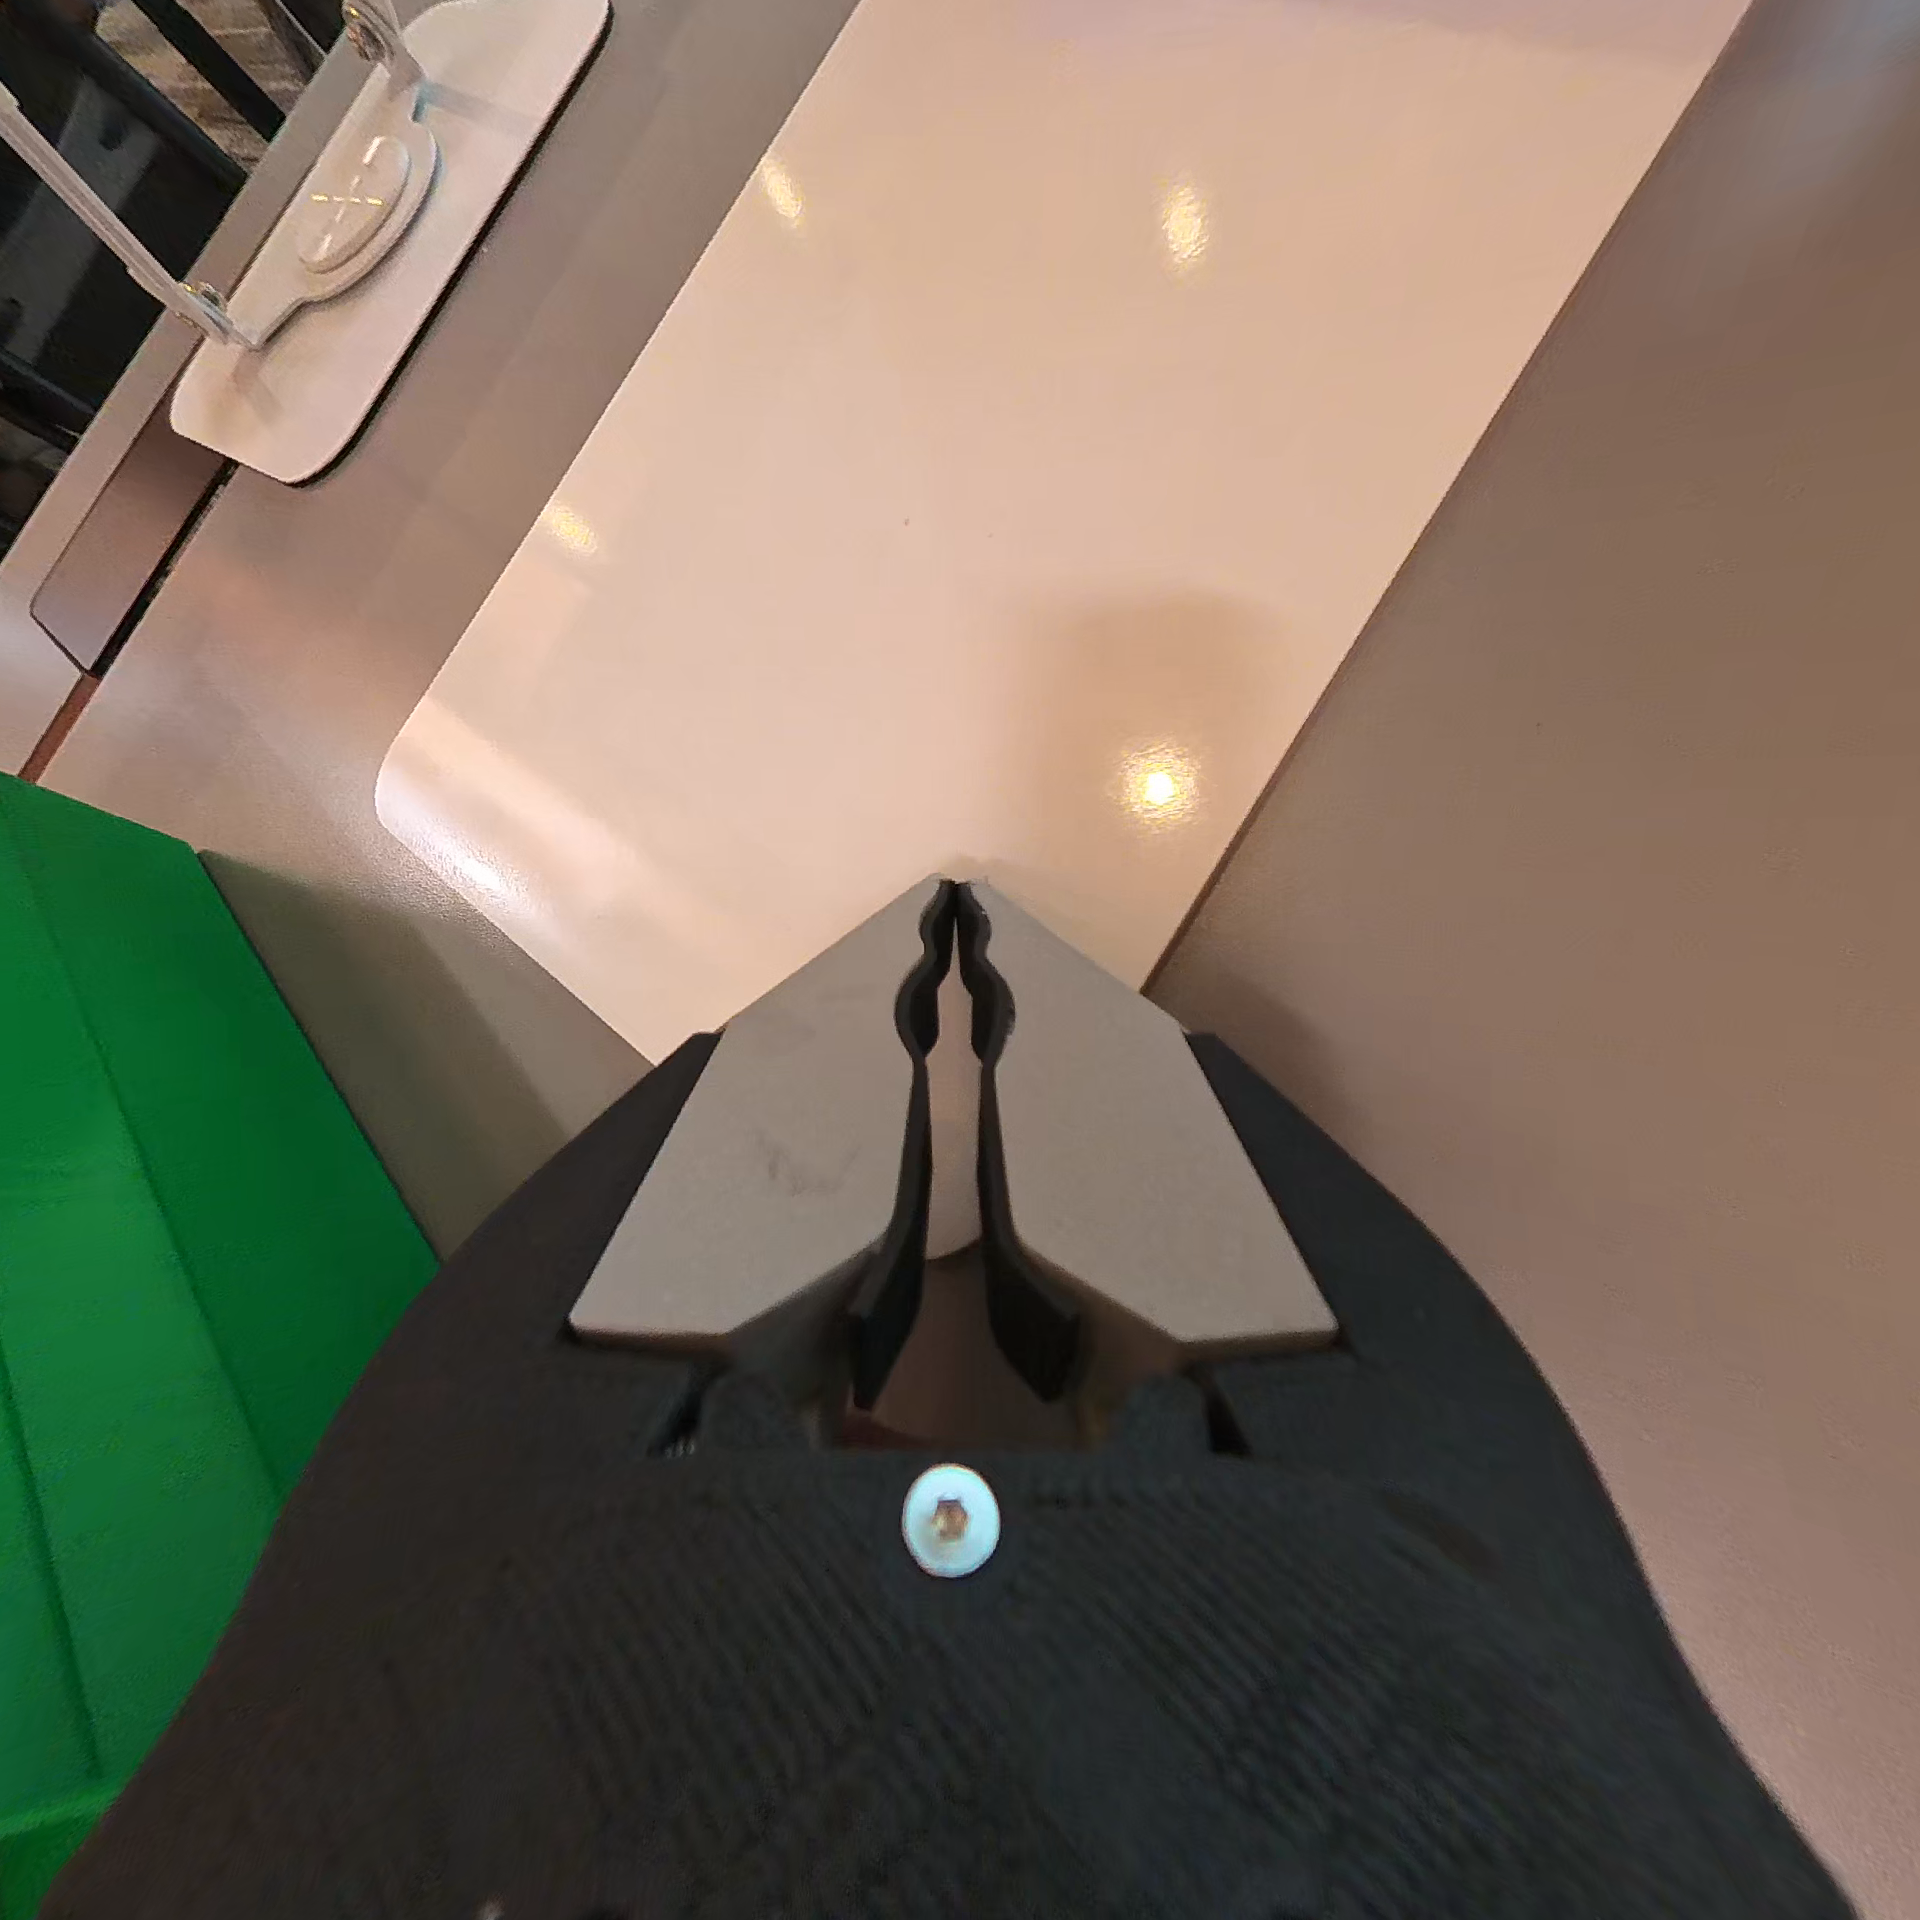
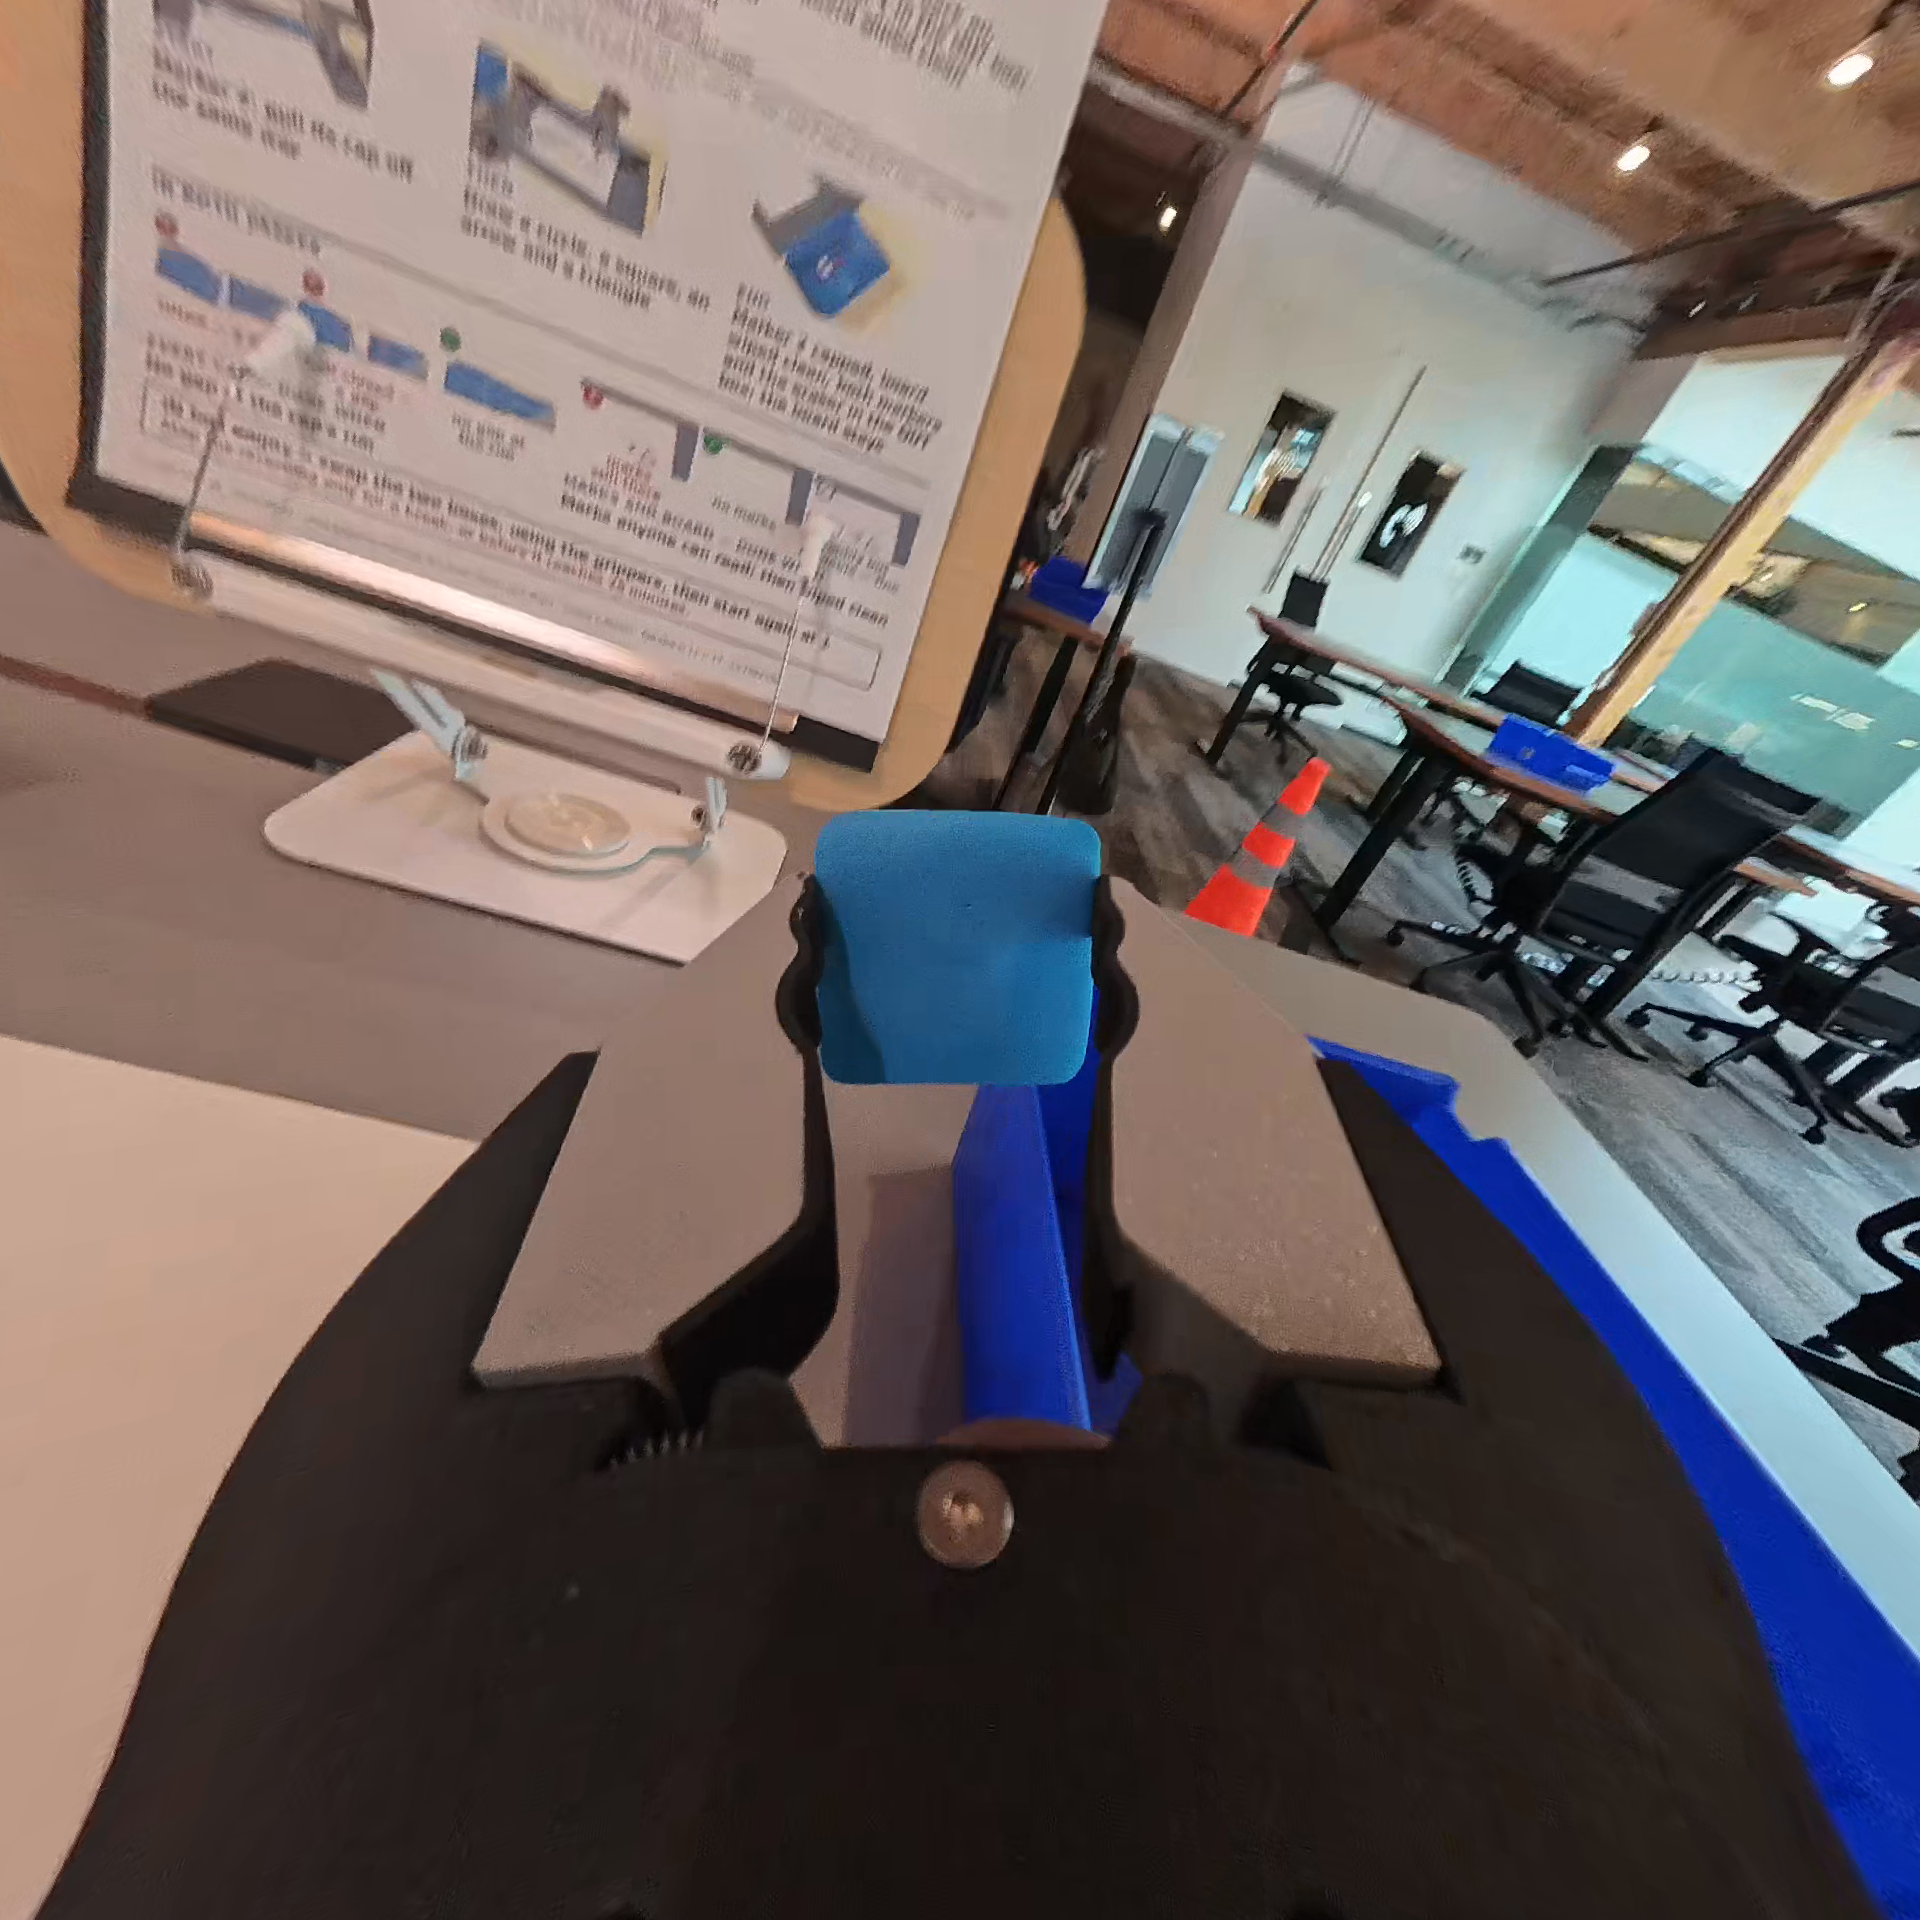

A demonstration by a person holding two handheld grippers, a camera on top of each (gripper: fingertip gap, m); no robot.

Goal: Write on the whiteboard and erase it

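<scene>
Between the right gripper fingertips sits a blue foam eraser, squeezed from both sides, its flat face toward the camera; roughly square from this angle, so long axis can't be told. Only the right wrist view shows it. Same view also has a blue plastic tray under and to the right of the gripper, and an instruction sheet on a white tablet-style stand ahead-left, print blurred. Far right: orange traffic cone on the floor, long desks w/ black office chairs, glass partitions, ceiling spots.

Left wrist view is the only one looking down on the whiteboard: glossy white panel w/ rounded corner, lying flat, straight ahead of and beneath the left gripper, long axis running away from the gripper up toward the right. Surface looks clean, just light reflections. Left gripper jaws are closed tip to tip, nothing visible between them. A green box sits close on its left; the stand's white base is far ahead-left.

Both views show a grey-brown tabletop; in the right view a corner of the whiteboard shows low left of the gripper.
</scene>
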